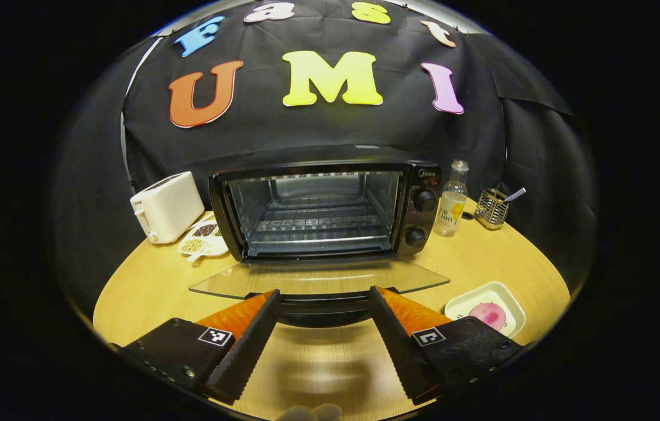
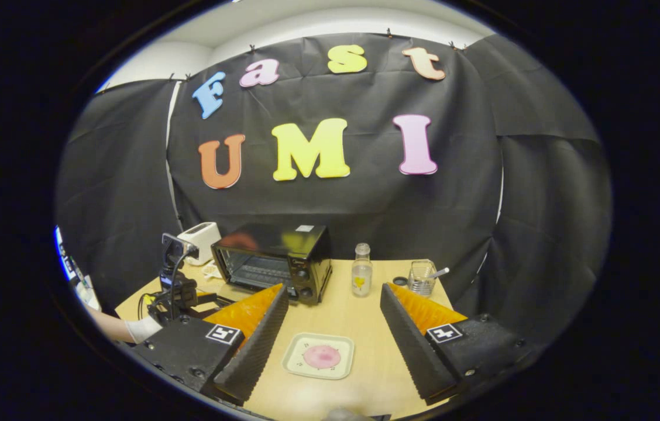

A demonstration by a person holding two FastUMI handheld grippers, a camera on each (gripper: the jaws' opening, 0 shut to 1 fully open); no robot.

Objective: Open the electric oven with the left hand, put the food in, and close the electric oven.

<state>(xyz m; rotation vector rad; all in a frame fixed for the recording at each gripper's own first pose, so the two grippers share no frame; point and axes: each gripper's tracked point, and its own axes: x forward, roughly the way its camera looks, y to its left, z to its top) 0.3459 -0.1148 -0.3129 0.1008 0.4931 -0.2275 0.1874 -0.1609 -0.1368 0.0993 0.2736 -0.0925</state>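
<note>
Both grippers (image 1: pixel 324 298) (image 2: pixel 334 292) are showing orange, black-ribbed fingers, square markers and screws; the hand (image 2: pixel 141 328) is wearing a white glove.

White toaster (image 1: pixel 167 206) and small dish of beans (image 1: pixel 203 238) at one end of the wooden table (image 1: pixel 499 257), clear bottle (image 1: pixel 451 200) and wire holder (image 1: pixel 491 208) at the other.

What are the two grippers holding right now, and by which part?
Nothing: the left gripper is open around the oven door's handle, and the right gripper is open above the food tray.
</note>
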